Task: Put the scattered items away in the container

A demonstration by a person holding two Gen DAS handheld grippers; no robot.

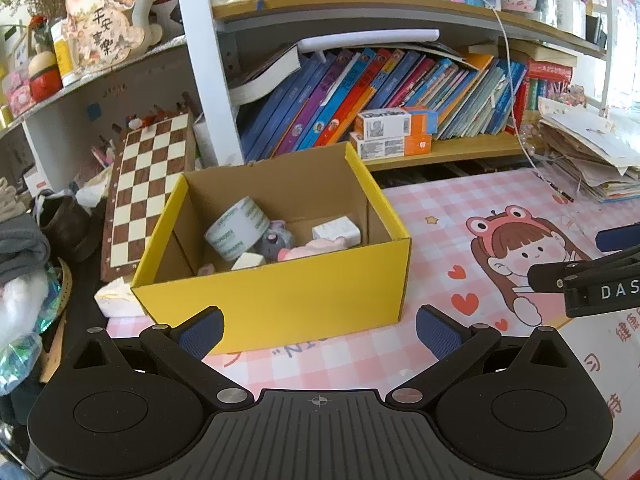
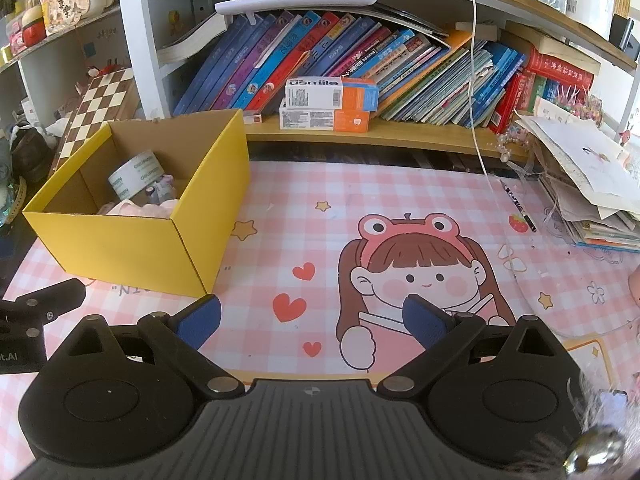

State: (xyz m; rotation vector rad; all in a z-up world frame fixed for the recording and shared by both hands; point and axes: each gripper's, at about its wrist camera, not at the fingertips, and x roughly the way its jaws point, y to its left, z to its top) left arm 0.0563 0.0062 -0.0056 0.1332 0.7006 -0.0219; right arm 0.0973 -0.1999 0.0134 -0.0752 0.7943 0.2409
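Note:
A yellow cardboard box (image 1: 280,300) stands on the pink checked desk mat (image 1: 432,248); it also shows in the right wrist view (image 2: 132,248). Inside lie a tape roll (image 1: 237,229), a purple toy (image 1: 276,240), a white block (image 1: 337,232), a pink soft item (image 1: 312,249) and small white pieces. My left gripper (image 1: 319,334) is open and empty, just in front of the box. My right gripper (image 2: 311,320) is open and empty over the mat, right of the box. The right gripper's side shows at the left view's right edge (image 1: 592,284).
A bookshelf with leaning books (image 2: 340,60) and two toothpaste cartons (image 2: 328,104) runs behind. A chessboard (image 1: 148,184) leans left of the box. A paper stack (image 2: 592,184) and a pen (image 2: 518,206) lie at right. A furry item with a bell (image 2: 596,444) sits bottom right.

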